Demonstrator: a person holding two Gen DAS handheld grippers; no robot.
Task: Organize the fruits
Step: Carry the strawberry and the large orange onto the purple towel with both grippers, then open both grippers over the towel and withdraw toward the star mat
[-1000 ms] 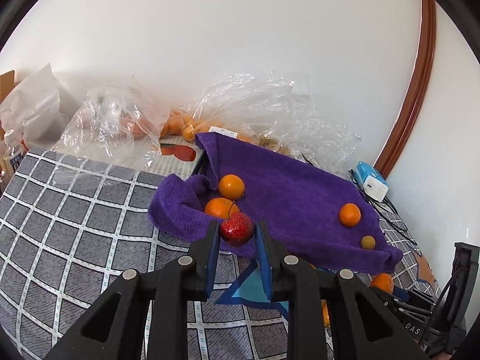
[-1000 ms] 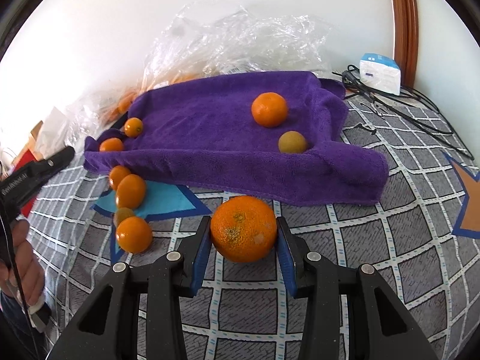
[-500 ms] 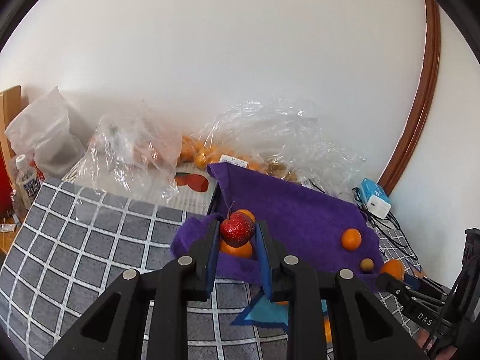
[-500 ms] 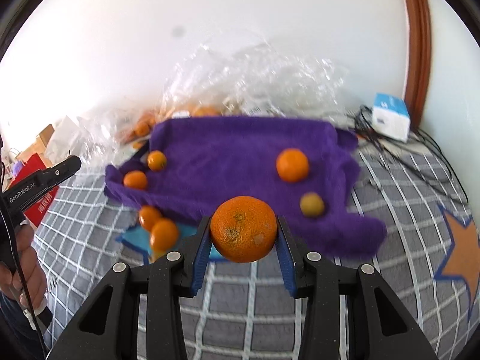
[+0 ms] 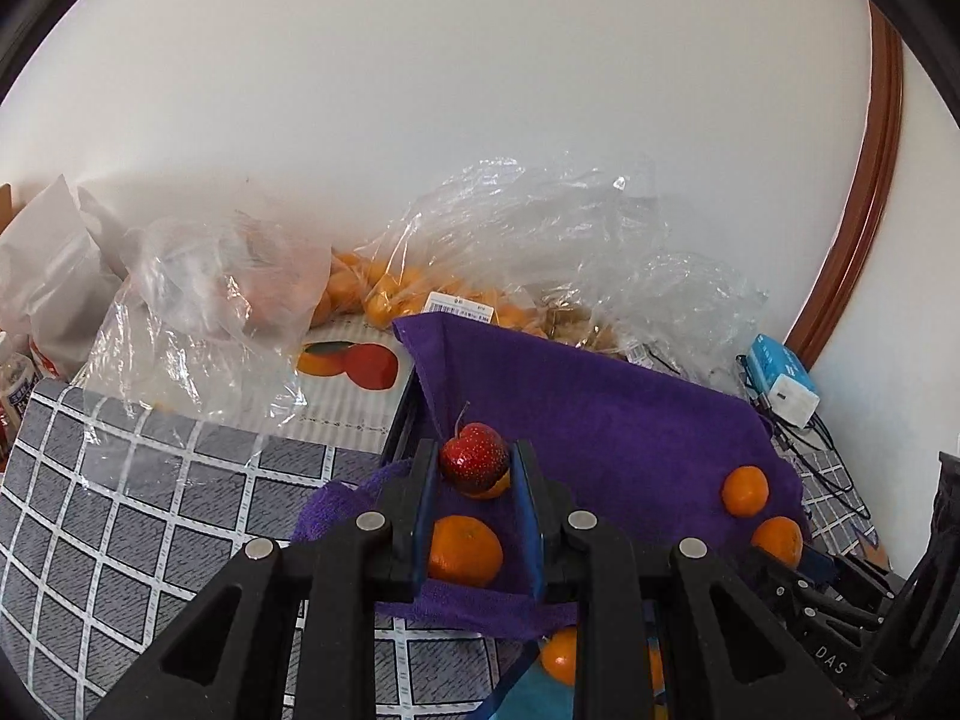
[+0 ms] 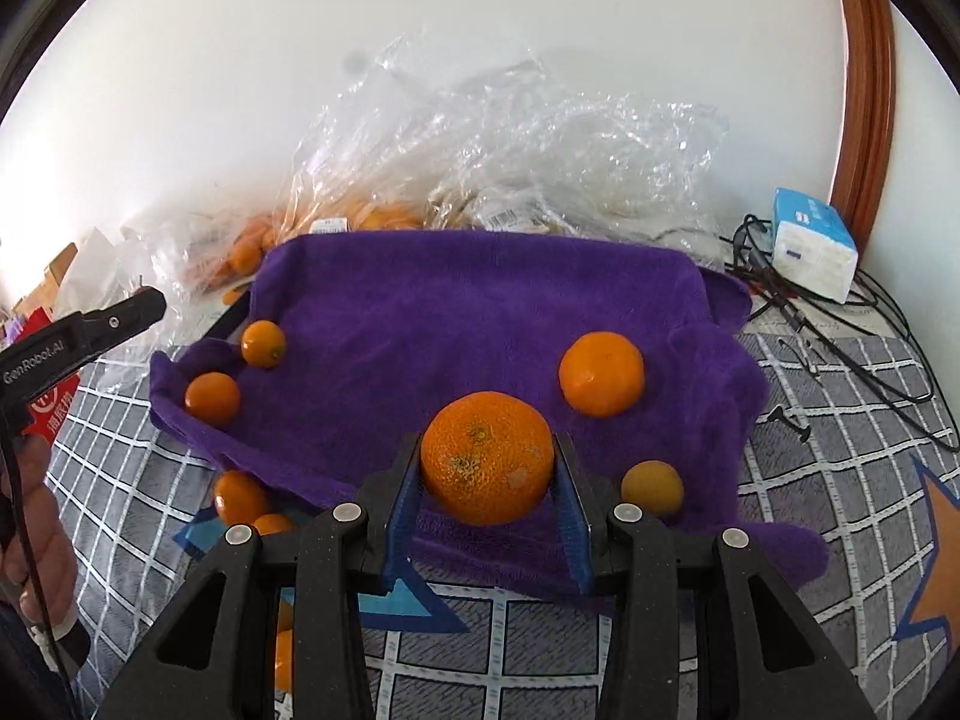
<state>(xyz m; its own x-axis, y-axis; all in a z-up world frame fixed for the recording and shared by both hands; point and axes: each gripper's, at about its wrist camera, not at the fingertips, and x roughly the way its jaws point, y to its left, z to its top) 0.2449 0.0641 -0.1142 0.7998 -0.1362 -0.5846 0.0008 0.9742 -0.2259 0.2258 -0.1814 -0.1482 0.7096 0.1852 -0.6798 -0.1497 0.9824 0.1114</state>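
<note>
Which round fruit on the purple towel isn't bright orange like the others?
The small yellowish fruit at the purple towel's front right edge; it is paler and duller.

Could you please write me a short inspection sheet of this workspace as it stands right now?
Surface: grey checked cloth with star prints.
Job's things: purple towel carrying four loose citrus fruits; more lie off its near-left edge.
Clutter: clear plastic bags holding oranges, white bag, blue-white box.
Grippers: left gripper jaws clamp a red strawberry; right gripper jaws clamp a large orange above the towel's front.
Cables: black cables tangled beside the box.
Surroundings: white wall, brown curved frame.
</note>
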